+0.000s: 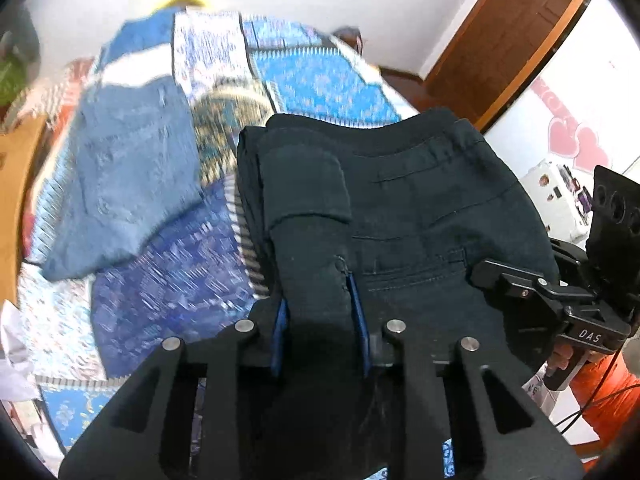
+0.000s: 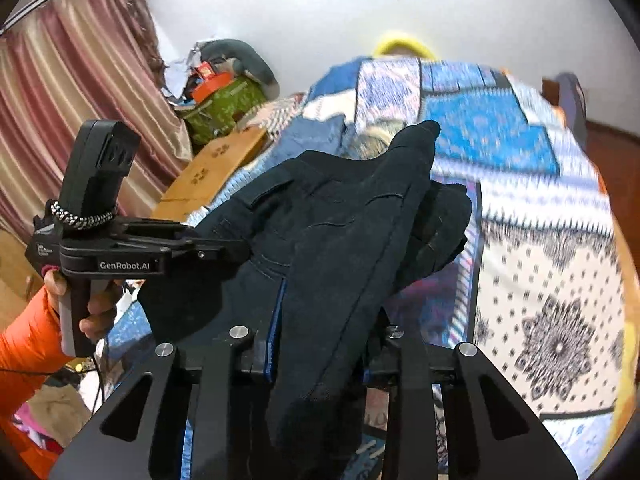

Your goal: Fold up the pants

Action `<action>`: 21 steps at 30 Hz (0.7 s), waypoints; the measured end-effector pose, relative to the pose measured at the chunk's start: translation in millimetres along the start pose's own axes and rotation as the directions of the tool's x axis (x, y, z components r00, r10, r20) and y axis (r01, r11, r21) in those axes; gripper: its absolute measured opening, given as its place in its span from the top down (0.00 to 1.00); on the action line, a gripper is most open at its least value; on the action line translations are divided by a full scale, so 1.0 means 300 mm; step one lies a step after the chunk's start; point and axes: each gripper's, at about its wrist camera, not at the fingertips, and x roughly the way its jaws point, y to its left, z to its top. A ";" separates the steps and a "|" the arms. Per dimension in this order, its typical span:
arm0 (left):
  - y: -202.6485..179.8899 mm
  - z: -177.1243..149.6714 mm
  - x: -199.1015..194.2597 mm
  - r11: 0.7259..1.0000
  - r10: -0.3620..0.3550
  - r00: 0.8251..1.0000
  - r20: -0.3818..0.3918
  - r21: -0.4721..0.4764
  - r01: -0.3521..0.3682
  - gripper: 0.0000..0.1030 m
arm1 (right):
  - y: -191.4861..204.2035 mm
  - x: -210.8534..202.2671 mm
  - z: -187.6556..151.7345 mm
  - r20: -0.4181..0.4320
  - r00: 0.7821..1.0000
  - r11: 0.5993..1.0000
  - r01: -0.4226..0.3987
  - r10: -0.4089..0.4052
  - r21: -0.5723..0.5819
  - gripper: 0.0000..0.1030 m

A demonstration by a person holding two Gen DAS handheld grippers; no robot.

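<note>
Dark navy pants [image 1: 420,200] are bunched between both grippers above the patterned quilt. My left gripper [image 1: 318,300] is shut on a thick fold of the pants, and its blue pads [image 1: 356,304] press the cloth from both sides. The right gripper [image 1: 494,276] shows at the right edge, biting into the waistband side. In the right wrist view my right gripper [image 2: 320,320] is shut on another fold of the pants [image 2: 340,208], which drapes over its fingers. The left gripper [image 2: 224,250] grips the pants from the left, held by a hand in an orange sleeve [image 2: 24,344].
Folded blue jeans [image 1: 128,176] lie on the blue and white quilt [image 2: 540,240] to the left. A cardboard box [image 2: 212,172] and a green bag [image 2: 224,108] stand by the striped curtain [image 2: 72,88]. A brown door [image 1: 504,28] is at the far right.
</note>
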 end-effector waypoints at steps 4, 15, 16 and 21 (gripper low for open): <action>-0.002 0.035 -0.126 0.998 0.048 0.992 0.119 0.025 -0.052 0.73 | 0.056 -0.024 0.077 0.057 0.998 0.999 -0.001 0.004 -0.052 0.74; 0.144 0.157 -0.399 0.987 0.162 0.932 0.324 -0.033 -0.160 0.73 | 0.225 0.036 0.330 0.174 0.982 0.977 -0.033 0.071 -0.210 0.74; 0.161 0.173 -0.414 0.984 0.178 0.925 0.336 -0.035 -0.176 0.73 | 0.237 0.048 0.346 0.180 0.981 0.974 -0.034 0.075 -0.222 0.74; 0.255 0.250 -0.438 0.968 0.245 0.897 0.368 -0.048 -0.245 0.73 | 0.263 0.159 0.450 0.189 0.976 0.969 -0.060 0.107 -0.239 0.74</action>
